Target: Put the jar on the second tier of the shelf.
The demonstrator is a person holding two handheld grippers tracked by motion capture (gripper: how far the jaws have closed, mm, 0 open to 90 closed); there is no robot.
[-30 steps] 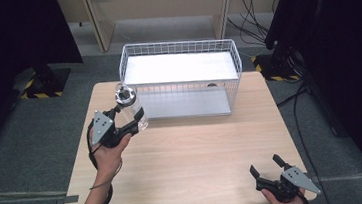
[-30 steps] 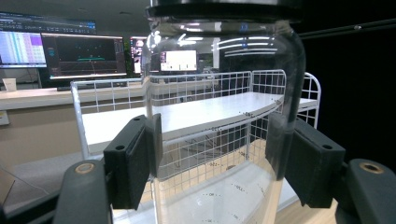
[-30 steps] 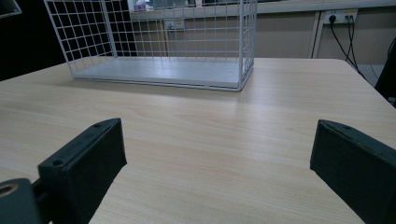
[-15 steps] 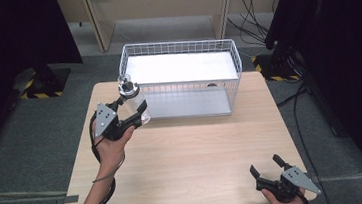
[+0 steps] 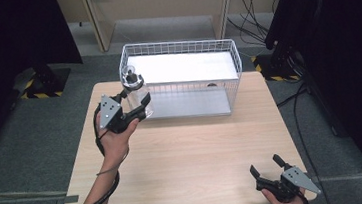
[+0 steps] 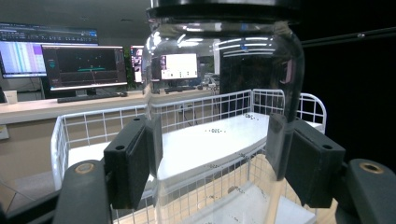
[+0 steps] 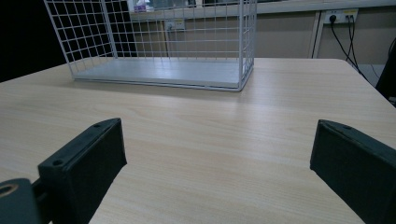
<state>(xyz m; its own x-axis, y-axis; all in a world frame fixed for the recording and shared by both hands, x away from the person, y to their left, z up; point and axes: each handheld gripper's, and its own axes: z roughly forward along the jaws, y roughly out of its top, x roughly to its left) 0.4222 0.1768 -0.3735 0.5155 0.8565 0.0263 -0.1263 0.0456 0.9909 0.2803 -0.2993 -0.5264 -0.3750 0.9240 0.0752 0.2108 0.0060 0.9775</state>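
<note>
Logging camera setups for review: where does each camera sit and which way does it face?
High view: above the table's near side, looking forward and down; forearm, both hands.
Left gripper view: on the left gripper, facing the clear jar between its jaws.
Right gripper view: on the right gripper, low, open jaws.
All share the wire basket.

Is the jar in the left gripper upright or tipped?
Upright. The clear jar stands lid-up between the left gripper's pads, its dark lid at the top of the left gripper view, beside the wire basket.
</note>
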